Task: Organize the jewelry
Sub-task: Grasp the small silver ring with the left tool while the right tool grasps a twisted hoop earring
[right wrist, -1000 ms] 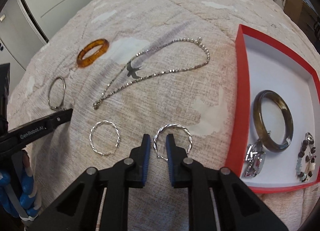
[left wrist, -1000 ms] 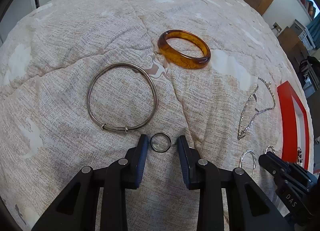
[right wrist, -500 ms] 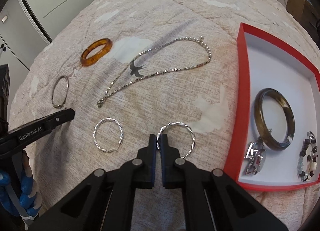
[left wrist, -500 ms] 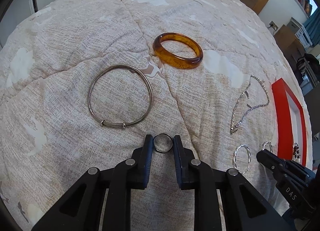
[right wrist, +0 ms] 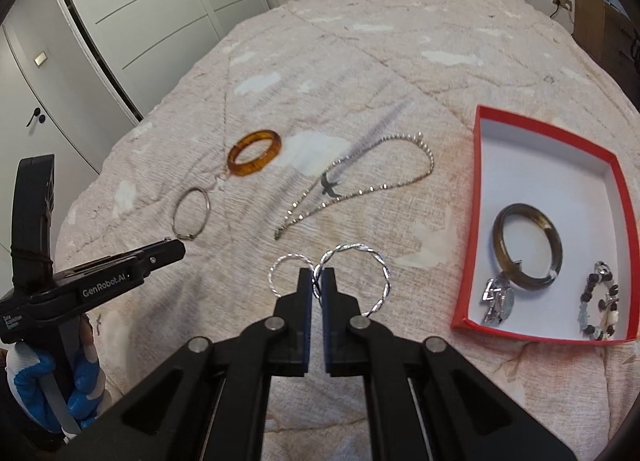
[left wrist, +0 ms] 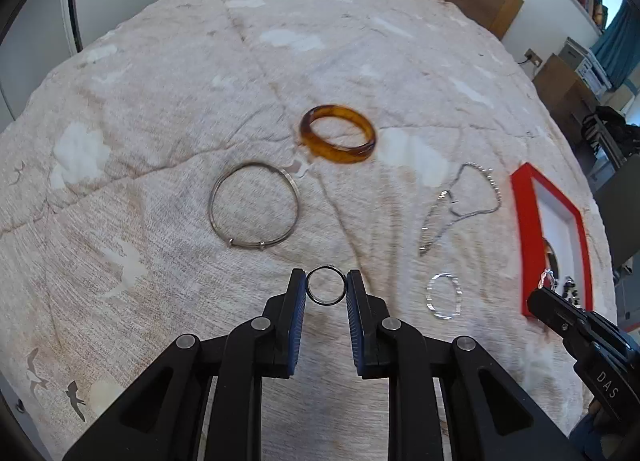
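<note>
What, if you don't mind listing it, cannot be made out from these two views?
- Right wrist view: the second twisted hoop is partly covered by the right gripper, which pinches the other twisted hoop.
- Left wrist view: the contents of the red box are mostly hidden by its rim and motion blur.
- Left wrist view: the chain necklace is smeared, its links unreadable.

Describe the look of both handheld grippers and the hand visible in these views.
Both the left gripper and right gripper are matte black, with silver pivot rivets and blue-padded fingers. White lettering reads "GenRobot.AI" and "DAS". The hand wears a blue-and-white glove.
</note>
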Action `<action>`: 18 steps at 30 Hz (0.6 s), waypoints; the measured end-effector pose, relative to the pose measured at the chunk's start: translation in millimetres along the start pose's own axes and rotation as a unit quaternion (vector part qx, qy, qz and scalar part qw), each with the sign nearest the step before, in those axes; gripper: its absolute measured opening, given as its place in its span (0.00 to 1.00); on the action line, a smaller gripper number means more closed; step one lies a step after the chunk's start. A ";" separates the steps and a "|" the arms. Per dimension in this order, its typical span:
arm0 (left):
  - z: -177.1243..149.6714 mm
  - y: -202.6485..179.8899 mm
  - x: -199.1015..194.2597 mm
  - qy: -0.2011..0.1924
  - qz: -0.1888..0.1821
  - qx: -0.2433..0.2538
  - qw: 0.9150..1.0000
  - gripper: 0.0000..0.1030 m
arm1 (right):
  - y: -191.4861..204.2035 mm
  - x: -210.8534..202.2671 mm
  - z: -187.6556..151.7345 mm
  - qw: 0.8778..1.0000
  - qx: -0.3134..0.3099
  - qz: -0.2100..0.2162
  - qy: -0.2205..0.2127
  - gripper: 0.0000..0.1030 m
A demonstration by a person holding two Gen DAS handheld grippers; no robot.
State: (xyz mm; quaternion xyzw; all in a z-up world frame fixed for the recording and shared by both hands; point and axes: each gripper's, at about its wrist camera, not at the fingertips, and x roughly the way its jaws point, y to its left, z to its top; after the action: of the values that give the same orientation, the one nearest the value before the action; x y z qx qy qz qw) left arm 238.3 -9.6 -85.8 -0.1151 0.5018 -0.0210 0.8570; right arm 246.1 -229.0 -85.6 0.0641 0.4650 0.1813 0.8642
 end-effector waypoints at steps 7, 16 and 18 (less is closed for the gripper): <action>4.7 -50.6 -19.0 -0.012 -0.031 0.036 0.999 0.19 | -28.0 -42.7 -1.1 0.999 0.015 -0.020 -0.034 0.04; 4.5 -150.4 -7.8 -0.002 -0.075 0.109 0.991 0.19 | -117.0 -82.2 -12.5 0.994 0.065 -0.066 -0.059 0.04; 4.4 -171.4 -0.2 0.002 -0.083 0.125 0.989 0.19 | -134.2 -85.1 -15.6 0.993 0.072 -0.075 -0.061 0.04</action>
State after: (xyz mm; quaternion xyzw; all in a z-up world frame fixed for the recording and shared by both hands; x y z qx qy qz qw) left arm 255.7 -175.4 -46.1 -0.0481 0.4859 -0.1547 0.8589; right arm 224.5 -385.9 -65.4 0.1024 0.4268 0.0781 0.8951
